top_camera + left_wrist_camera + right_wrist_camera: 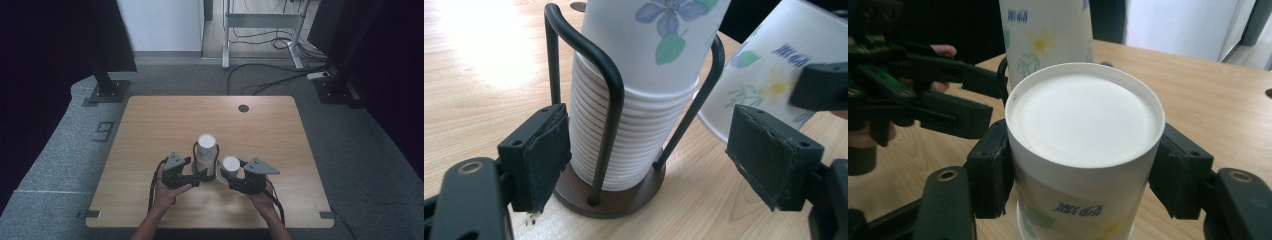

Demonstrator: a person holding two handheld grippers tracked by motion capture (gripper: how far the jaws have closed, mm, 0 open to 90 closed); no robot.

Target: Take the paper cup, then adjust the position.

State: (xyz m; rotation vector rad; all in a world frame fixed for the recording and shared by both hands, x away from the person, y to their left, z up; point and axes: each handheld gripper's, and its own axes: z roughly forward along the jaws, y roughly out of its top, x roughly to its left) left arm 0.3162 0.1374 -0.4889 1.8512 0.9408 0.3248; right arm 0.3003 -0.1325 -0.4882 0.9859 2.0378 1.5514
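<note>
Two grippers at work near the front middle of the table (150, 125). Right gripper (1083, 172) is clamped on a single upside-down paper cup (1083, 150), pads on opposite sides of its wall, cup just beside the cup holder (611, 197) and apparently tilted in the left gripper view. Left gripper (651, 160) has its jaws apart, straddling the holder's wooden base and the cup stack (634, 125) without visibly pressing.

Risks, as judged:
- Thin cup wall may buckle or slip under the squeeze.
- Tilted rim may land unevenly, so the cup tips on release.
- Held cup sits close to the stack; a nudge could rock the unsecured holder, since the left jaws are not gripping.
</note>
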